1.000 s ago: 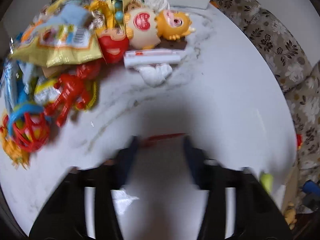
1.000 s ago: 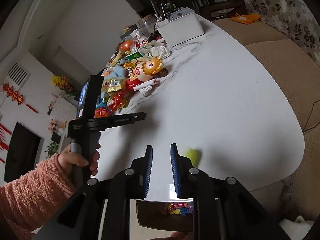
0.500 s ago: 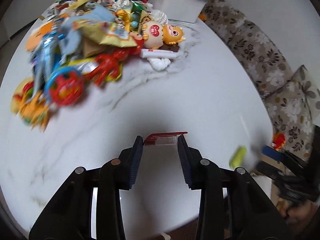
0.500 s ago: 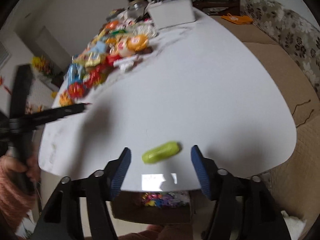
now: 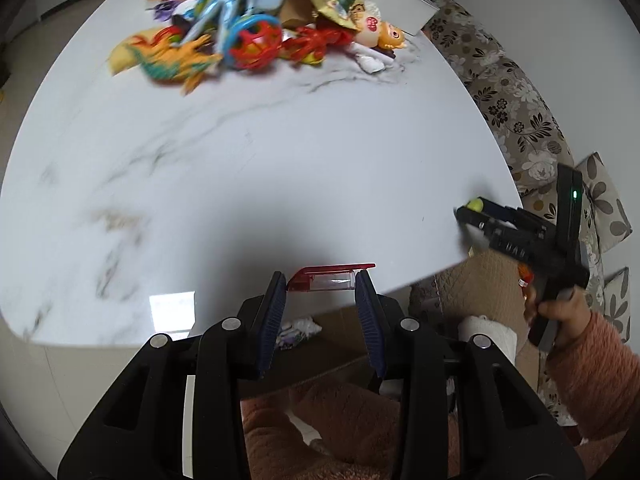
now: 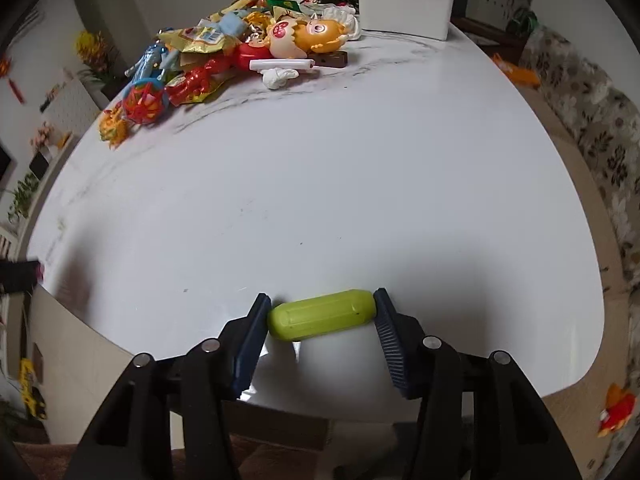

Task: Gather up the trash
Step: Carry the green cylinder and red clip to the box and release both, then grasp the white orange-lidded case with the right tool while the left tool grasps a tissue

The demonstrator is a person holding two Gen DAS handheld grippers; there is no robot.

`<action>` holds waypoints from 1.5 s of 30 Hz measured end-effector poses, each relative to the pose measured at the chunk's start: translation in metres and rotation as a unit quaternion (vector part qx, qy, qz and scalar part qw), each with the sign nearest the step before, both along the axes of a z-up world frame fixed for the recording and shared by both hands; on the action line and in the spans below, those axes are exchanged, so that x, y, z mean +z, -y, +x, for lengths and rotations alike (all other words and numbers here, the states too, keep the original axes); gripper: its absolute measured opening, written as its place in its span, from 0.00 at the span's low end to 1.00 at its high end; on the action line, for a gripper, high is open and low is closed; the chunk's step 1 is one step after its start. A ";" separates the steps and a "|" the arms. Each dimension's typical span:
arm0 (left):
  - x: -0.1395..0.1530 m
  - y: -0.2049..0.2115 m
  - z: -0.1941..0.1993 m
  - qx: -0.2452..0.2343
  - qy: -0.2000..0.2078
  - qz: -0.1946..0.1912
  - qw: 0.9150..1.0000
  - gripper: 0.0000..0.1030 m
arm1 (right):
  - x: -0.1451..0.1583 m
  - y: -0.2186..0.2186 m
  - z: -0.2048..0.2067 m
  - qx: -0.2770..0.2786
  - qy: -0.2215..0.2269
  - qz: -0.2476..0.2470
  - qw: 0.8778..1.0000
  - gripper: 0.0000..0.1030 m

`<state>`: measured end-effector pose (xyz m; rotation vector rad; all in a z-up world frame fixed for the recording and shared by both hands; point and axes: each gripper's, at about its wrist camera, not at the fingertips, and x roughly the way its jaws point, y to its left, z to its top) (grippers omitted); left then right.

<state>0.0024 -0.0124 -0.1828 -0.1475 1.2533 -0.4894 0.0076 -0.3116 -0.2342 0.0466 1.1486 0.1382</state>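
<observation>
right gripper (image 6: 320, 312) — jaws just closing, touching both ends of green capsule (image 6: 322, 314) | on table (image 6: 360, 160)

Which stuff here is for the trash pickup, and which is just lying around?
For the job:
- left gripper, gripping a red-and-clear packet
- right gripper, jaws just closing around a green capsule

Just lying about:
- toy pile
- white box

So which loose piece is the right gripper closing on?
The green capsule, lying on its side between the right gripper fingertips near the table edge, away from the far pile.
</observation>
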 end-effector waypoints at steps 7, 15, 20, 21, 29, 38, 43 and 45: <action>-0.006 -0.023 -0.043 -0.028 -0.008 -0.007 1.000 0.35 | 0.035 -0.041 -0.040 0.030 0.001 0.060 0.998 0.51; -0.097 -0.025 -0.094 -0.080 -0.109 0.006 0.991 0.35 | -0.003 -0.098 -0.107 0.055 -0.067 0.089 0.992 0.51; -0.188 -0.019 -0.092 -0.067 -0.156 0.002 0.985 0.35 | -0.096 -0.107 -0.121 0.023 -0.134 0.084 0.987 0.51; -0.213 -0.016 -0.089 -0.060 -0.167 0.011 0.984 0.35 | -0.116 -0.107 -0.121 0.015 -0.145 0.085 0.986 0.51; -0.329 -0.011 -0.066 -0.020 -0.233 0.113 0.966 0.81 | -0.229 -0.101 -0.101 -0.030 -0.185 0.039 0.981 0.86; -0.313 -0.019 -0.073 -0.006 -0.239 0.095 0.966 0.82 | -0.221 -0.092 -0.108 -0.038 -0.196 0.044 0.979 0.86; -0.256 -0.023 -0.079 -0.016 -0.210 0.083 0.974 0.82 | -0.155 -0.091 -0.111 -0.019 -0.176 0.063 0.982 0.86; -0.221 -0.024 -0.084 -0.029 -0.192 0.067 0.979 0.83 | -0.109 -0.092 -0.110 -0.004 -0.149 0.089 0.985 0.86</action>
